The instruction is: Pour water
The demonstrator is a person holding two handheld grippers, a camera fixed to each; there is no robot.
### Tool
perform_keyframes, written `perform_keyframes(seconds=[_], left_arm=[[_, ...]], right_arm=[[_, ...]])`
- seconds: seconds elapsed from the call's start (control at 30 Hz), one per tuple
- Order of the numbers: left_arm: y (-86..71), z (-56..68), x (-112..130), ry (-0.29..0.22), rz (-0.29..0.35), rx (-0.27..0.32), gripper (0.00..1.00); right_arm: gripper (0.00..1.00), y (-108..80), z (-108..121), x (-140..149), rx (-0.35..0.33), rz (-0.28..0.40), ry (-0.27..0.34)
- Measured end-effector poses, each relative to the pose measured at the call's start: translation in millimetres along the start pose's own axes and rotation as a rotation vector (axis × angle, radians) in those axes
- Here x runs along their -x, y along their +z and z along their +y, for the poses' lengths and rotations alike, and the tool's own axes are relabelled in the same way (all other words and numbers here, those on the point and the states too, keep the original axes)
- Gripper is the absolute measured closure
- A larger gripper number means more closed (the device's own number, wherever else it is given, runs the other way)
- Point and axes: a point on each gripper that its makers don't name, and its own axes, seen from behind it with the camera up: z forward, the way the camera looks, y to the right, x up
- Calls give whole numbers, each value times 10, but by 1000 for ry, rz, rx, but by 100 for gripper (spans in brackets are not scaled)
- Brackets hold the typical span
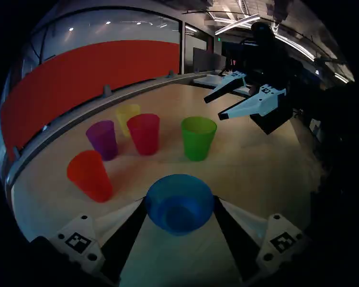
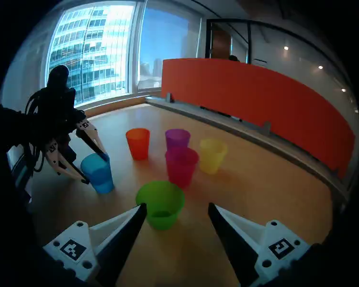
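Daylight is coming through tall windows (image 2: 93,52) at one end of the room, and a long orange partition wall (image 1: 84,81) is running along the far edge of a pale wooden table (image 1: 256,162), which is carrying everything in play.

On that table the left gripper (image 1: 179,201) is clenching a translucent blue plastic cup (image 1: 179,210). Its two fingers are pressing on opposite sides just under the rim, a hold that should keep the mouth facing up until it is tipped. In the right gripper view the same cup is sitting low near the table edge. Whether it is resting on the wood or hanging just above it, and whether it is holding water, I cannot tell.

Across from it, the right gripper (image 2: 175,206) is hovering with its fingers spread wide and nothing between them. It is pointing at a green plastic cup (image 2: 160,201) standing upright just ahead, likely the cup to be steadied or filled.

Behind the green one, four more plastic cups are standing upright in a loose cluster: a magenta cup (image 2: 181,165), an orange cup (image 2: 138,142), a purple cup (image 2: 177,137) and a yellow cup (image 2: 212,154). They are set apart enough to leave room for fingers.
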Motion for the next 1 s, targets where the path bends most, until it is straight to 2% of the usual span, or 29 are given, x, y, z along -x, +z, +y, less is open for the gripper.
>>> perform_keyframes(seconds=[0.17,0.37,1.0], left_arm=[[8,5,7,2,-2,2,4],[24,-14,21,9,-5,-4,11],[-12,-56,-30,1,23,-13,13]], right_arm=[[1,-2,0,-4,1,-1,-2],[1,4,-1,-5,1,-3,-3],[1,39,-65,12,-10,-11,-3]])
